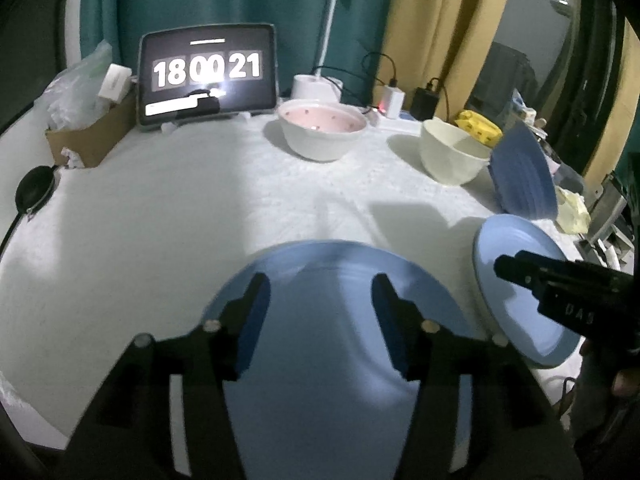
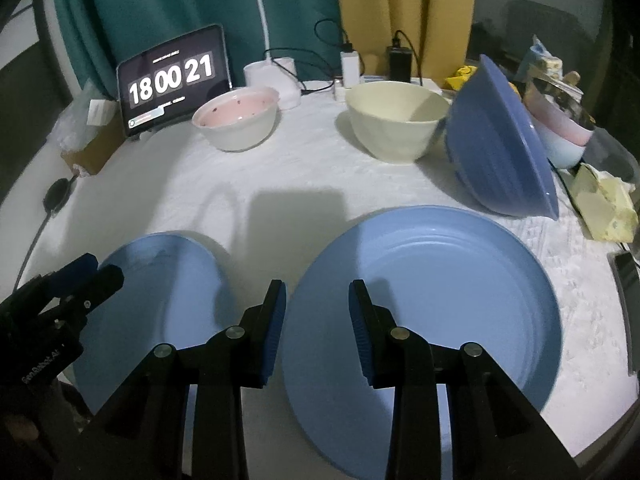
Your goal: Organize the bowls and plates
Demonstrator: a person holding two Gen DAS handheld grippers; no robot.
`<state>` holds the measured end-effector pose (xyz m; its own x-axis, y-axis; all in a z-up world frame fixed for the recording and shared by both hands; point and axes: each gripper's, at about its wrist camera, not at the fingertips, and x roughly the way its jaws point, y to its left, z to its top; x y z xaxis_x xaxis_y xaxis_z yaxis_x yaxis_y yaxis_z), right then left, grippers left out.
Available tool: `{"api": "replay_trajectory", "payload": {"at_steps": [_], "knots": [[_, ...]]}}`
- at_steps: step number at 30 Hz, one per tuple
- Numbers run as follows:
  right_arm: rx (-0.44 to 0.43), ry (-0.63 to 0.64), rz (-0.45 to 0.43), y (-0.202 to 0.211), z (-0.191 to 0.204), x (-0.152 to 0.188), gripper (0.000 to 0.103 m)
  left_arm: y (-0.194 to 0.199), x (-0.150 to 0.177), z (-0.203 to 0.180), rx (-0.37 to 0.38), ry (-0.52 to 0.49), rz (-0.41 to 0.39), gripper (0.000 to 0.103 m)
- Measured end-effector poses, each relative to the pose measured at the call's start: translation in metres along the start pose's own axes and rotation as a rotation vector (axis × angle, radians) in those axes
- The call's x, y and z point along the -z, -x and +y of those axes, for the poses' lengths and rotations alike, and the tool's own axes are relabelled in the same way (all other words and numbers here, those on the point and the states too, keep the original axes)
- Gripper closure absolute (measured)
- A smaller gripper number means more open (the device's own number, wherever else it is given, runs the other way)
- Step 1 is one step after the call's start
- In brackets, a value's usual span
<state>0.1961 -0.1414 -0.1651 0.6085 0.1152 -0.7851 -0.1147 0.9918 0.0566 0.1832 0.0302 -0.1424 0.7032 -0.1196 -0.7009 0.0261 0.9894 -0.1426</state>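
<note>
plates (image 2: 420,300) and bowls (image 2: 394,120) sit on white tablecloth (image 2: 280,176); teal curtain (image 2: 160,0) behind; both tools (image 2: 317,296) wide.

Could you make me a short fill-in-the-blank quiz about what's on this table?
1. The two flat plates, the left plate and the right plate, are both ____ in colour.
2. The bowl with the pink inside stands just to the right of the ____ showing 18 00 21.
3. The cream bowl stands upright; the blue bowl beside it is ____.

Missing words: blue; tablet; tilted
</note>
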Motion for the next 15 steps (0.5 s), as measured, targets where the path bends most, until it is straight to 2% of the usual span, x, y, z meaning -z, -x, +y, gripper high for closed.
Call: {"api": "replay_trajectory", "payload": {"at_steps": [15], "knots": [[-0.028, 0.05, 0.038, -0.018, 0.031, 0.001, 0.068, -0.008, 0.012, 0.036, -0.054, 0.061, 0.033, 0.045]]}}
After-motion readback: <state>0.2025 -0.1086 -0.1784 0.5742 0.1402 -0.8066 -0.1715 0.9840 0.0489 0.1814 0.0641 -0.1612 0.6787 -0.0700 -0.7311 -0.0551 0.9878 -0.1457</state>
